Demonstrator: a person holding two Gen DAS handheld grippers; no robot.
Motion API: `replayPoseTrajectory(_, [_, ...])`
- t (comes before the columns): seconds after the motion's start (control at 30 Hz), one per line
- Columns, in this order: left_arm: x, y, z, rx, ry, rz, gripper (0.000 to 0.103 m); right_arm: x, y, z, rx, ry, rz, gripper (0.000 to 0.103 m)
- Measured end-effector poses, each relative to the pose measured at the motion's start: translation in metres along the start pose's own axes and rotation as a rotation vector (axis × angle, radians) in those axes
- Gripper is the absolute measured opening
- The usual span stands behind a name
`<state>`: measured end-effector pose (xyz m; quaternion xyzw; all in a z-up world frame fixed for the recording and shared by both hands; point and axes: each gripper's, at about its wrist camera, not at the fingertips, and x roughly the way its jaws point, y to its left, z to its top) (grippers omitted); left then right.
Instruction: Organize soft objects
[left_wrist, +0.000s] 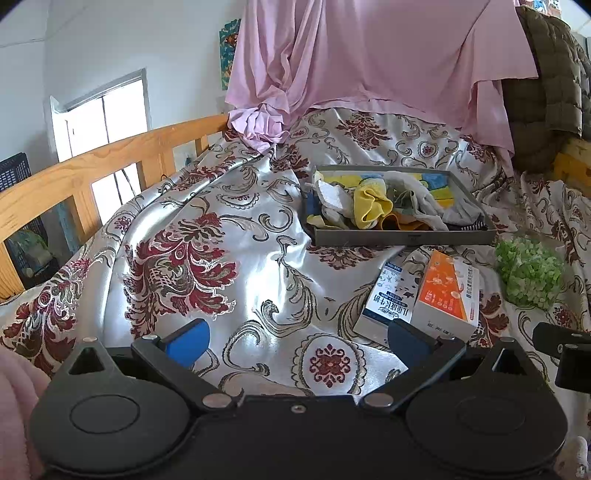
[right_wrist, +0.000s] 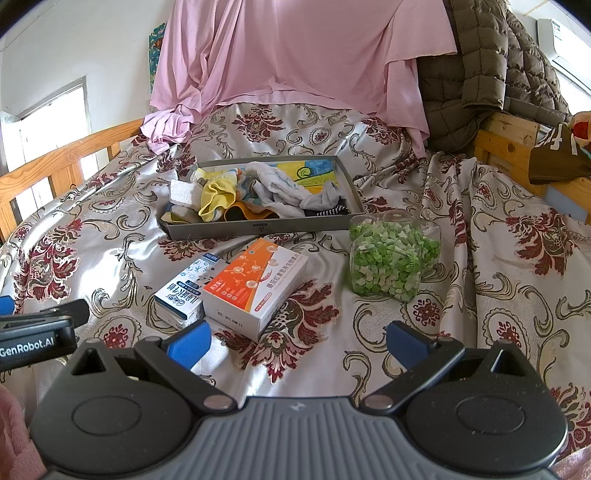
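Note:
A grey tray lies on the patterned bedspread and holds a heap of soft items: a yellow cloth, white socks, a striped sock and a white sponge block. My left gripper hovers open over the bedspread, well short of the tray, with nothing between its blue fingers. My right gripper is open too, empty, just behind the orange-and-white box. The left gripper's body shows at the left edge of the right wrist view.
An orange-and-white box and a blue-and-white carton lie before the tray. A clear jar of green pieces stands to the right. Wooden bed rail on the left; pink sheet and padded jacket behind.

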<state>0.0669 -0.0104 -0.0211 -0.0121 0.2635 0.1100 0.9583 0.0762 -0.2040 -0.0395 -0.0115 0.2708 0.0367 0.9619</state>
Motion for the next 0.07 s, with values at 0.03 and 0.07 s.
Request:
replayPoseTrajectory(0.03, [-0.0001, -0.0004, 0.0001, 0.001, 0.002, -0.001, 0.102, 0.0000, 0.0000, 0.0002, 0.000, 0.000, 0.000, 0.103])
replayPoseTrajectory(0.07, [-0.0001, -0.0012, 0.0004, 0.004, 0.003, 0.000, 0.102, 0.0000, 0.0000, 0.0002, 0.000, 0.000, 0.000, 0.103])
